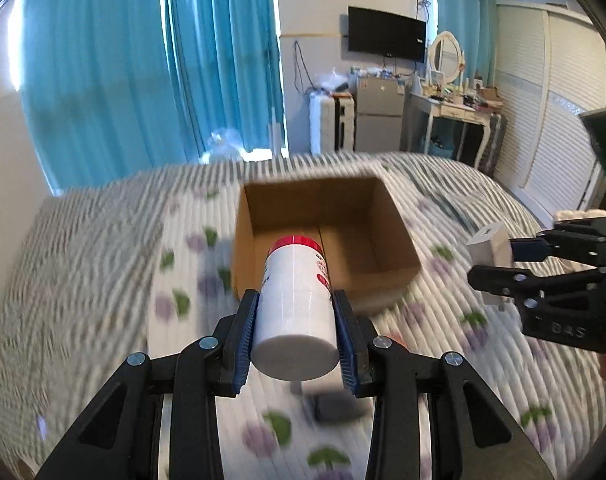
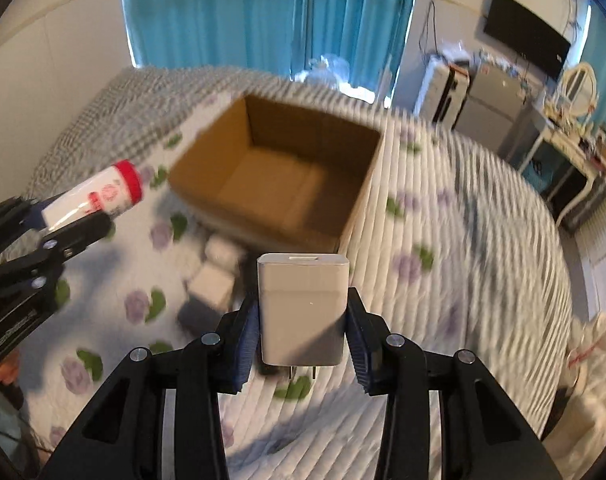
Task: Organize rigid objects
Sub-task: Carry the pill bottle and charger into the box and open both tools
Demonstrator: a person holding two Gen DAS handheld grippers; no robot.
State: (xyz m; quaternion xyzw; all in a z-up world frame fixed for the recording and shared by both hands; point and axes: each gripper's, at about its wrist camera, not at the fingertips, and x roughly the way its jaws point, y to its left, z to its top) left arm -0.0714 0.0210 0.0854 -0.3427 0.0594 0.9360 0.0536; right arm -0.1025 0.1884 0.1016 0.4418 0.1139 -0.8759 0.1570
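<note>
I am pinching a white cylindrical plastic bottle with a red cap (image 1: 296, 312) between the blue pads of my left gripper (image 1: 297, 340), its cap pointing toward the open brown cardboard box (image 1: 243, 236) on the floral quilted bed (image 1: 103, 280). My right gripper (image 2: 303, 334) is clamping a pale grey rectangular wall charger (image 2: 303, 304) by its flat sides, prongs toward me, just short of the box's near wall. Both things are looking rigid and light. The bottle's smooth round wall is probably slippery, so I am gripping across its lower body; the charger's flat faces are giving a surer hold. Blurred small blocks (image 2: 213, 284) are lying on the quilt beside the box.
</note>
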